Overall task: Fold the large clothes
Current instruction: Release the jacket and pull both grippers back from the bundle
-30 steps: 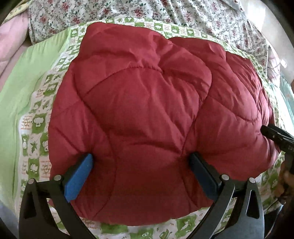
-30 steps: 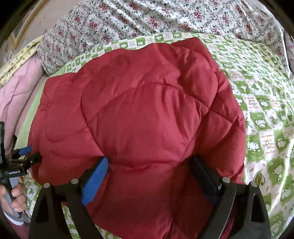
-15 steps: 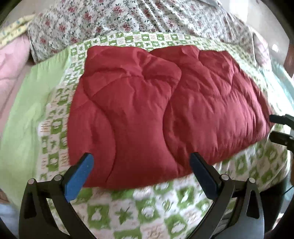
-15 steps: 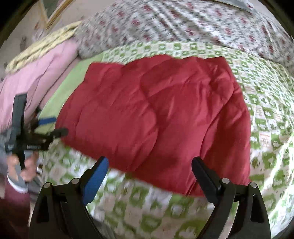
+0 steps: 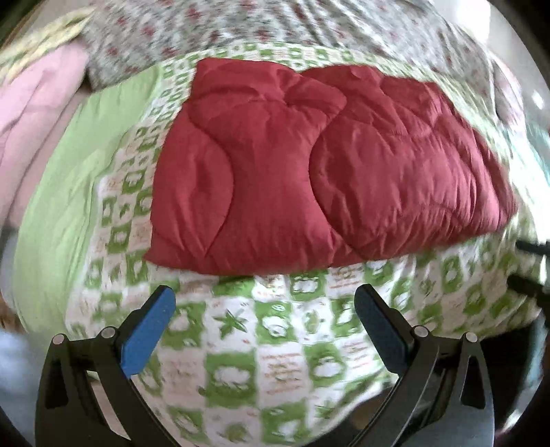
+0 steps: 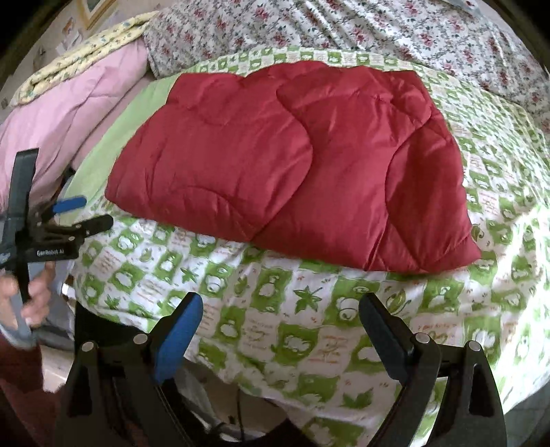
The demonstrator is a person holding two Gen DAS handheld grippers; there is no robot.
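Observation:
A dark red quilted padded garment [image 5: 319,172] [image 6: 292,165] lies folded into a rough rectangle on the bed, flat and puffy. My left gripper [image 5: 264,302] is open and empty, hovering over the green-and-white bedspread [image 5: 275,330] just short of the garment's near edge. In the right wrist view my right gripper [image 6: 278,309] is also open and empty, back from the garment near the bed's front edge. The left gripper [image 6: 86,215] shows again at the left of that view, held by a hand [image 6: 27,302]. Nothing touches the garment.
A pink quilt [image 6: 68,113] with a yellow floral cover [image 6: 79,55] on top is stacked at the left. A floral sheet [image 6: 378,31] covers the far side of the bed. A plain green strip [image 5: 68,178] lies left of the garment. The bed's front edge drops off below both grippers.
Both grippers were pressed against the red garment a second ago; they have let go and pulled back toward the bed's front edge. The garment now lies flat and untouched.

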